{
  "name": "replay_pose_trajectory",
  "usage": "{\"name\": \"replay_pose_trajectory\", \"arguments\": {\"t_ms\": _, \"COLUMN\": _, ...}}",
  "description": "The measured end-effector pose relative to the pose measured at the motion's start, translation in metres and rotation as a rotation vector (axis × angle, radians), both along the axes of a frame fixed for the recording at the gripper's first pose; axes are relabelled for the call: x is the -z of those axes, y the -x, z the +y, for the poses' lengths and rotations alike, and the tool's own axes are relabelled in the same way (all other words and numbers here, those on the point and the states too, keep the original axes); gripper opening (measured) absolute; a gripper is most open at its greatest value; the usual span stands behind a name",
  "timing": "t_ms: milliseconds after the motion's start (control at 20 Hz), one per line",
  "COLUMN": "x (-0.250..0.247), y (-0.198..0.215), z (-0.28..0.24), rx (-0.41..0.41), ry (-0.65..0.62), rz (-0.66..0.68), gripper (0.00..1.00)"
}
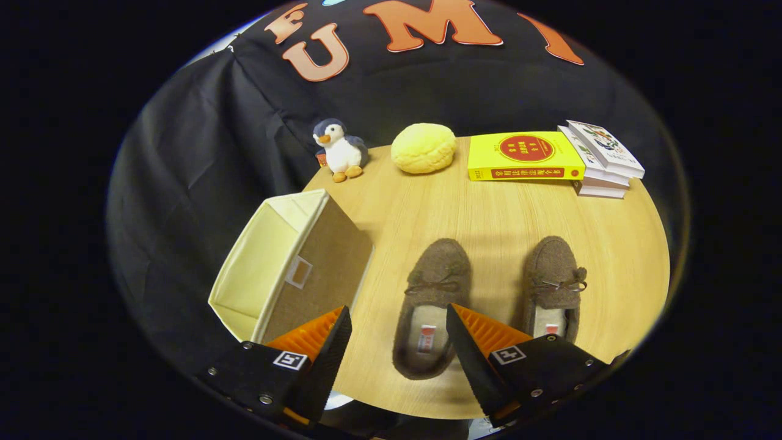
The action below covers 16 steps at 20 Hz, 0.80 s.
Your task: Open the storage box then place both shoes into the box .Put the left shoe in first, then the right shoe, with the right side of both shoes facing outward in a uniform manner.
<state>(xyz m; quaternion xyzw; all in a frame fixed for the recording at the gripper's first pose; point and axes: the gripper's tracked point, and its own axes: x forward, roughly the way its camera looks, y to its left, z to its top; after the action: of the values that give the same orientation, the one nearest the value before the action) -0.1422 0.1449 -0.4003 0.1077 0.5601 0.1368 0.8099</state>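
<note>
Two brown shoes lie side by side in the lower middle of the frame on the round wooden desk [489, 208], toes pointing away: the left shoe [431, 305] sits between the fingers of the claw [398, 324], the right shoe [553, 284] lower right, beyond one finger. That claw is spread wide and grasps nothing. Left of centre the storage box [287, 263] stands open-topped. Along the desk's far edge are a penguin toy [339, 148], a yellow bun-shaped cushion [423, 147], a yellow book [525, 156] and stacked books [602, 160].
</note>
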Motion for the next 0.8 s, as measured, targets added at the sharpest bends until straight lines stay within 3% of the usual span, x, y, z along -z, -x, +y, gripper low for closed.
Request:
{"name": "replay_pose_trajectory", "arguments": {"t_ms": 450, "x": 0.052, "y": 0.019, "z": -0.025, "rx": -0.1, "ry": 0.123, "rz": 0.046, "gripper": 0.93}}
{"name": "replay_pose_trajectory", "arguments": {"t_ms": 800, "x": 0.097, "y": -0.005, "z": -0.038, "rx": -0.117, "ry": 0.211, "rz": -0.003, "gripper": 0.77}}
